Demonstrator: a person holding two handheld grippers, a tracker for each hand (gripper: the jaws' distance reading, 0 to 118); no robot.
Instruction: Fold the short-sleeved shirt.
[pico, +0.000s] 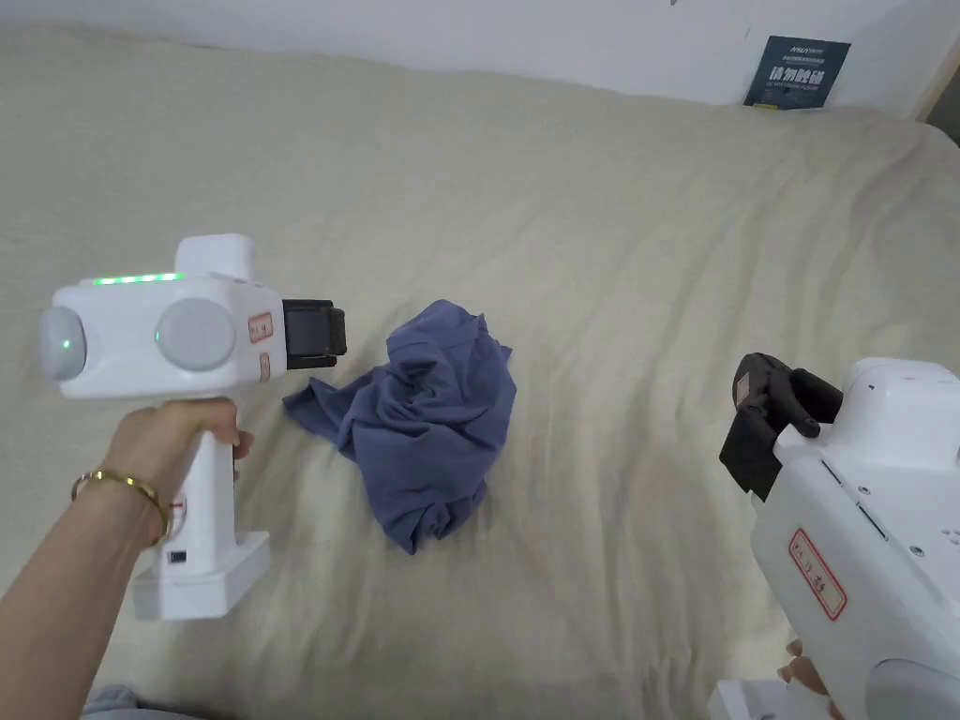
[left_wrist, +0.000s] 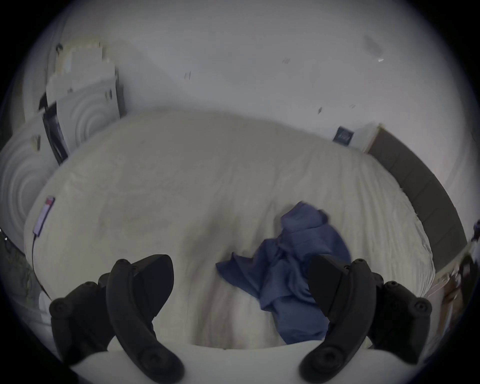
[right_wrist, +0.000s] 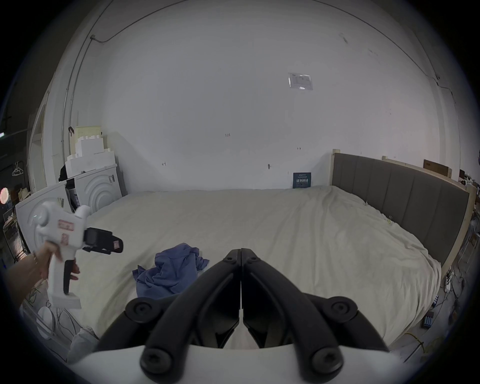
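A blue short-sleeved shirt (pico: 427, 422) lies crumpled in a heap on the cream bed sheet (pico: 609, 262). My left gripper (pico: 323, 333) hovers just left of the heap, above the sheet, jaws spread wide with nothing between them. In the left gripper view the shirt (left_wrist: 288, 267) lies ahead and to the right, partly behind the right jaw of that gripper (left_wrist: 241, 278). My right gripper (pico: 755, 422) is held well to the right of the shirt, jaws pressed together and empty. In the right gripper view that gripper (right_wrist: 241, 253) points over the bed, the shirt (right_wrist: 170, 270) lower left, the left gripper (right_wrist: 114, 244) beyond.
The bed is wide, with bare wrinkled sheet all around the shirt. A grey headboard (right_wrist: 400, 197) runs along the right side. A dark sign (pico: 797, 73) leans on the white wall behind. White foam pieces (right_wrist: 93, 181) stand at the far left corner. A phone (left_wrist: 44, 215) lies on the bed's left edge.
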